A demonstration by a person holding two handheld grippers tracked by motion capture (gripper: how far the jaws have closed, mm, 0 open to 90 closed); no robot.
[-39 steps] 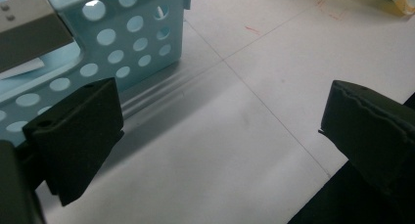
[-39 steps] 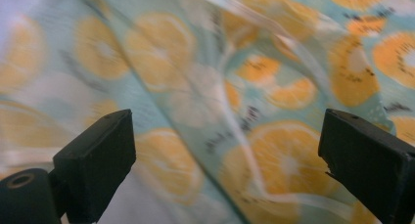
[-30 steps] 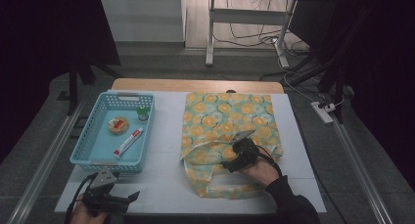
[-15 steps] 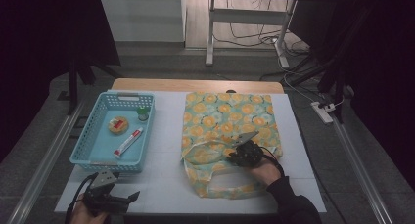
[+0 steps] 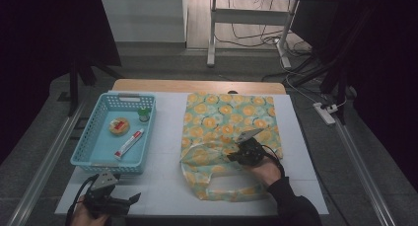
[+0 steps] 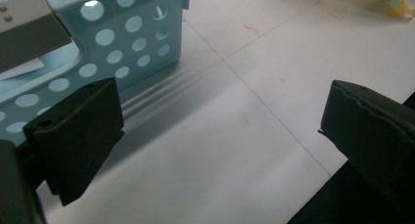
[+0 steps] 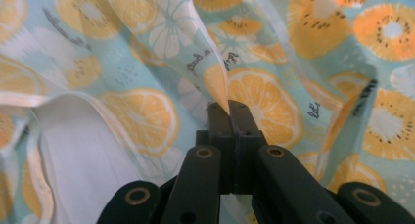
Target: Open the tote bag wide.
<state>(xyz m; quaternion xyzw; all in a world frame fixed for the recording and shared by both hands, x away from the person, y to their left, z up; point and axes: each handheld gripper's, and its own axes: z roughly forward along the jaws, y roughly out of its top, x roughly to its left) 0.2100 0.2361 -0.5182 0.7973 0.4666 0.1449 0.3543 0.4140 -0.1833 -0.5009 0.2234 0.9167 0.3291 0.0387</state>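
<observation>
A cloth tote bag (image 5: 229, 122) printed with orange slices lies flat on the white table, its handles toward me. My right gripper (image 5: 231, 156) rests on the bag's near half. In the right gripper view its jaws have just been closing and now pinch a raised fold of the bag fabric (image 7: 215, 82) at the gripper's tip (image 7: 228, 106). My left gripper (image 5: 133, 199) sits near the table's front left edge. It stands open (image 6: 220, 131) over bare table, with nothing between its fingers.
A light blue perforated basket (image 5: 93, 152) stands at the left and holds a red-and-white tube (image 5: 129, 143), a round orange item (image 5: 119, 126) and a small green-capped bottle (image 5: 144, 114). The basket's corner (image 6: 132, 43) is just beyond the left gripper.
My right gripper has edged slightly to the right on the bag, and the cloth beside it has bunched up a little. The left gripper has stayed put.
</observation>
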